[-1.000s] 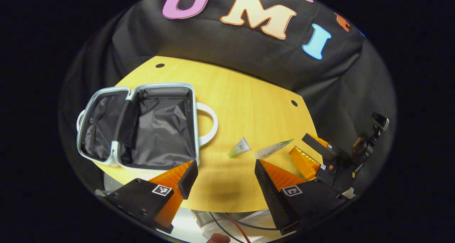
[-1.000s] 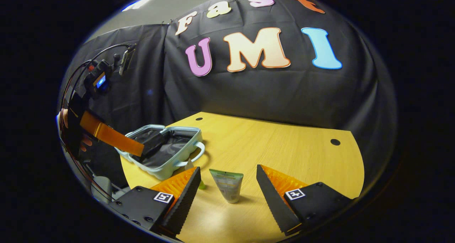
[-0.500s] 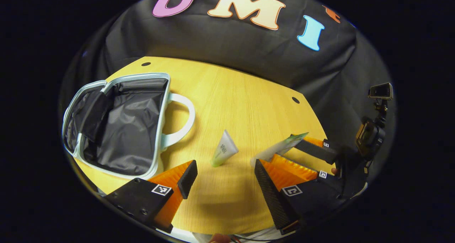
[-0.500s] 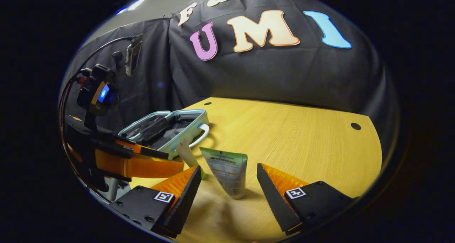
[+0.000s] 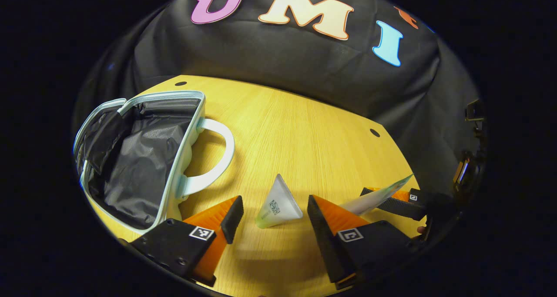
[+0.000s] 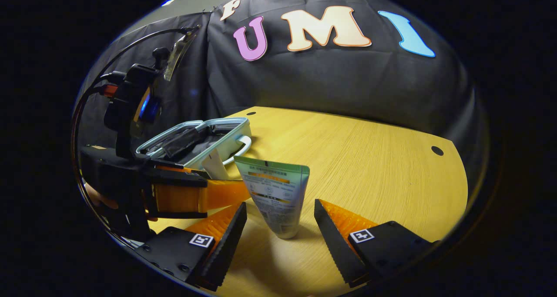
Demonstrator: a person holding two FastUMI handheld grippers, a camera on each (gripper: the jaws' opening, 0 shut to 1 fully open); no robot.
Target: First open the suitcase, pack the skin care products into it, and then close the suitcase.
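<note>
Left gripper (image 5: 270, 212) open around white tube (image 5: 278, 203) on desk (image 5: 304, 131), suitcase (image 5: 130, 158) lining exposed; right gripper (image 6: 280, 218) open, green-topped tube (image 6: 273, 197) standing between fingers, label facing.

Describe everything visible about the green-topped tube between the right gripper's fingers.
The tube is soft-looking plastic, pale with a green crimped top edge and printed bands. It stands upright on its cap on the wooden table, between the open fingers of the right gripper, which do not touch it. A smaller white tube stands behind it.
</note>
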